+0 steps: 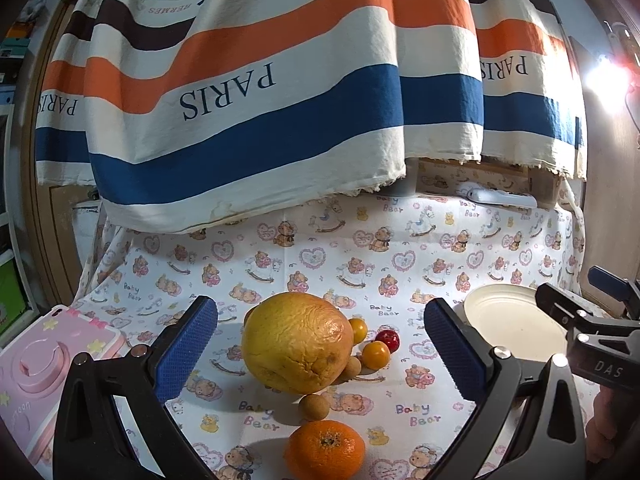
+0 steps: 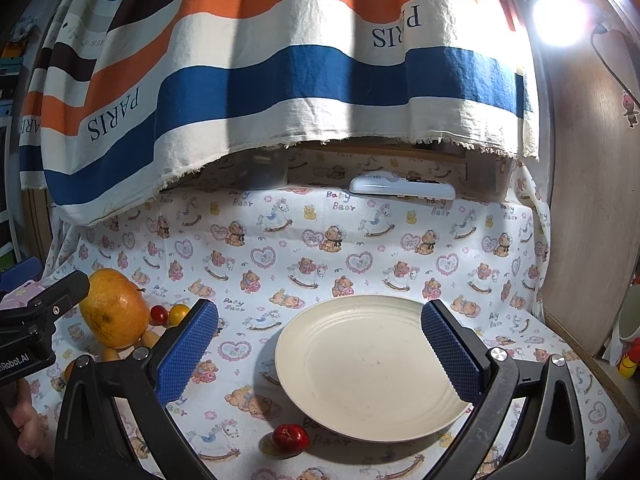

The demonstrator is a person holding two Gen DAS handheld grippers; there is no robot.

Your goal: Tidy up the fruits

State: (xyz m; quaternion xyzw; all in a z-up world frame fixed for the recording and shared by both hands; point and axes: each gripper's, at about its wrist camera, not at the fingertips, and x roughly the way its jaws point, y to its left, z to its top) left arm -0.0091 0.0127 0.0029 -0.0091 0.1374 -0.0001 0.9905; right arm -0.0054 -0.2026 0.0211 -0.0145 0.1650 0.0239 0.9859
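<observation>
Fruits: one grapefruit (image 1: 297, 343), one tangerine (image 1: 325, 449), one plate (image 2: 368, 364), both tools spread, empty.

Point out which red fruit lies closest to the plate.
The red fruit just off the plate's near rim, alone on the cloth. The other red one sits far left beside the big yellow fruit.

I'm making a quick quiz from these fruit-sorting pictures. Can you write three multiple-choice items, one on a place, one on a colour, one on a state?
1. Where does the large yellow-orange grapefruit lie?
A. on the bear-print cloth
B. on the plate
C. in a gripper

2. What colour is the round plate?
A. blue
B. cream
C. pink

3. How are the left gripper and right gripper?
A. both shut on fruit
B. one open
C. both open, empty

Answers: 1 A, it rests on the cloth among small fruits. 2 B, its surface is plain cream. 3 C, each gripper's blue pads stand wide apart, holding nothing.
</observation>
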